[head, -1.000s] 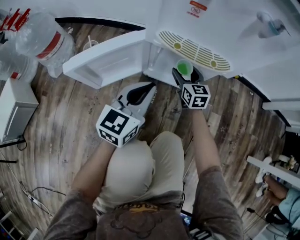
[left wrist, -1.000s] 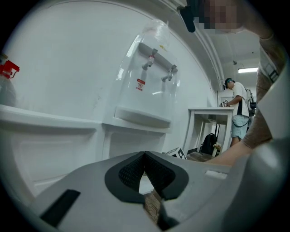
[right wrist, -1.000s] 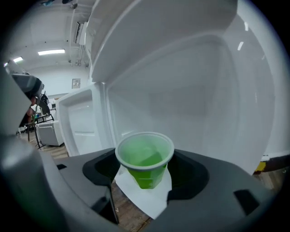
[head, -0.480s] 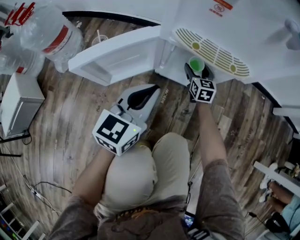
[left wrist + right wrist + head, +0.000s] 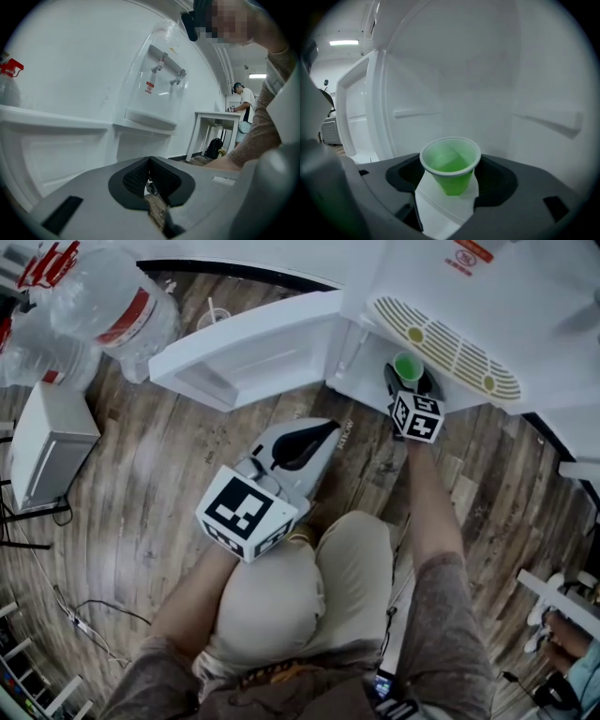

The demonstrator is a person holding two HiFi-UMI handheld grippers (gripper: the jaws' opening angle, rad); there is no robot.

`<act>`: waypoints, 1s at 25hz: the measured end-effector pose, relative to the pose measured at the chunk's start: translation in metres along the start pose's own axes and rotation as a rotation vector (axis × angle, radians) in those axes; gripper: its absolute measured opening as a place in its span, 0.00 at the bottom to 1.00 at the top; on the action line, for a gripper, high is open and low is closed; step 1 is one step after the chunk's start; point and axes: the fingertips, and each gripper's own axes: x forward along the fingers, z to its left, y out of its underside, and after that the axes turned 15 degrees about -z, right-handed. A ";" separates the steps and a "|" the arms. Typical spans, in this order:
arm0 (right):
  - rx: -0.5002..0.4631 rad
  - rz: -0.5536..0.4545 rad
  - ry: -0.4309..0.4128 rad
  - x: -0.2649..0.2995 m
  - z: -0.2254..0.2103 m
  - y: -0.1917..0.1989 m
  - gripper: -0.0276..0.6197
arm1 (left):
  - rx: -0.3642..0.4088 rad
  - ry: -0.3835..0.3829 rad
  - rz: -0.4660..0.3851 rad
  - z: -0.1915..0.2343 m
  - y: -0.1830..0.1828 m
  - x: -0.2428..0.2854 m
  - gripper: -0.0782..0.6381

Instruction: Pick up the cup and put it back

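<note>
- The right gripper (image 5: pixel 409 377) reaches forward into the open lower compartment of the water dispenser (image 5: pixel 441 287), just under its slotted drip grille (image 5: pixel 448 345).
- The right forearm (image 5: pixel 429 512) is stretched nearly straight toward the dispenser. The gripper's marker cube (image 5: pixel 417 415) sits just outside the compartment's mouth.
- The right gripper's jaws stand fairly wide and close on the green cup (image 5: pixel 451 164), with one dark pad against each side of it.
- The cup stands upright between those jaws inside the dispenser's compartment, with its rim uppermost and the white back wall behind it (whether its base touches the compartment floor cannot be told).
- The left gripper (image 5: pixel 328 427) hangs in front of the dispenser, short of the compartment and below the swung-open door (image 5: pixel 253 348). It points toward the dispenser at a shallow downward tilt.
- The left gripper's jaws are closed, with the ribbed pads meeting at the tips and nothing between them.
- The left forearm is bent in over the person's raised knee (image 5: pixel 281 596). That gripper's marker cube (image 5: pixel 246 512) is just ahead of the knee, on the side toward the dispenser.
- The dispenser stands on a wooden plank floor (image 5: pixel 141 484).
- Large clear water bottles (image 5: pixel 103 306) lie on that floor beyond the door, well away from the compartment.
</note>
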 end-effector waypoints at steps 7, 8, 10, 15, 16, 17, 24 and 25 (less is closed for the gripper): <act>0.022 0.004 0.025 0.011 -0.006 0.008 0.54 | -0.015 -0.008 0.032 0.003 0.004 -0.004 0.11; 0.028 0.005 0.029 0.012 -0.007 0.010 0.54 | -0.019 -0.009 0.037 0.003 0.005 -0.004 0.11; 0.034 0.004 0.030 0.014 -0.006 0.012 0.54 | -0.024 -0.008 0.040 0.004 0.006 -0.005 0.11; 0.026 0.017 0.023 0.014 -0.001 0.018 0.55 | -0.033 0.005 0.044 0.002 0.008 -0.002 0.11; 0.031 0.022 0.026 0.013 -0.001 0.019 0.57 | -0.034 0.008 0.045 0.002 0.008 -0.002 0.11; 0.036 0.026 0.029 0.013 -0.001 0.021 0.58 | -0.032 0.011 0.046 0.002 0.009 -0.002 0.11; 0.053 0.030 0.032 0.000 0.000 0.021 0.61 | -0.033 0.013 0.036 0.002 0.007 -0.004 0.11; 0.059 0.029 0.031 -0.002 0.000 0.021 0.62 | -0.038 0.008 0.039 0.002 0.007 -0.005 0.11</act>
